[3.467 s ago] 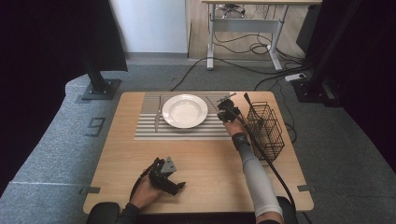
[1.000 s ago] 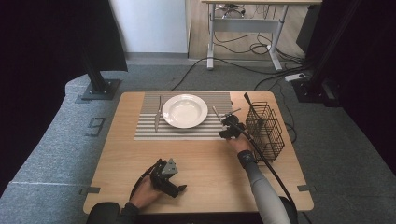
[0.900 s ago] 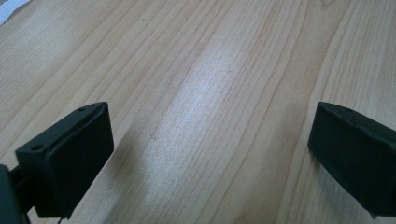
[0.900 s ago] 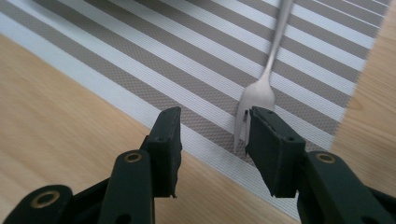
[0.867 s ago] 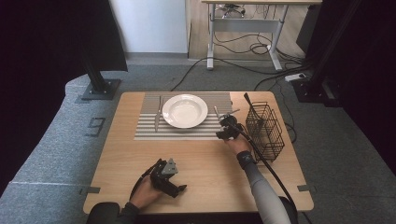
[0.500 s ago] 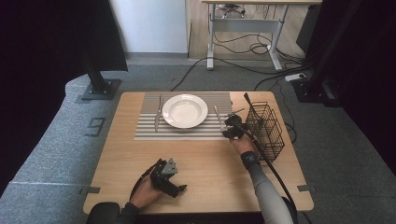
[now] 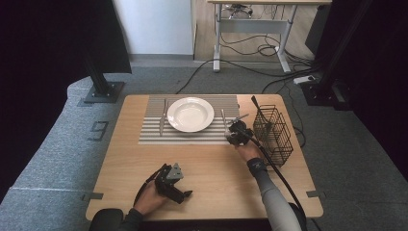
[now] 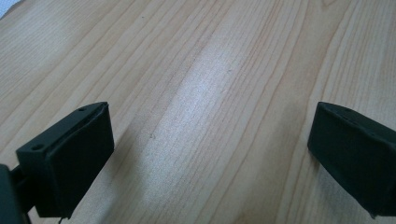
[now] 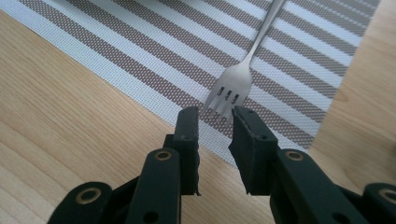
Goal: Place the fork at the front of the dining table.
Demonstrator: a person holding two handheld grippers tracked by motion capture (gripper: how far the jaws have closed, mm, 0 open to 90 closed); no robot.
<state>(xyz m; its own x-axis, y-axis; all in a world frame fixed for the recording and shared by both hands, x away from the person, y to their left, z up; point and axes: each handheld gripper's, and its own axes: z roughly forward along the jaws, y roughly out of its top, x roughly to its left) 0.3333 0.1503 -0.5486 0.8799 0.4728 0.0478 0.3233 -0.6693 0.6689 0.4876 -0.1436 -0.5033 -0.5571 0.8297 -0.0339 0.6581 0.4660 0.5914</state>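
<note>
We're hovering the right gripper (image 9: pixel 215 122) at the fork (image 9: pixel 236 84) tines on the placemat (image 9: pixel 140 51); fingers just narrowed, gripping nothing. Left gripper (image 8: pixel 210 154) is resting on the table (image 8: pixel 196 70), fingers wide open.

The right tool (image 9: pixel 214 122) hangs low over the near edge of the striped placemat (image 9: pixel 140 60), its jaws drawn close with a narrow gap between them, nothing gripped. A fork (image 9: pixel 233 88) lies on the placemat (tines toward the tool), just beyond the jaw tips. The wooden desk (image 9: pixel 70 140) borders the placemat on both sides.

White plate (image 7: pixel 190 114), knife (image 7: pixel 163 117), wire basket (image 7: pixel 274 134), wooden table (image 7: pixel 144 163)
</note>
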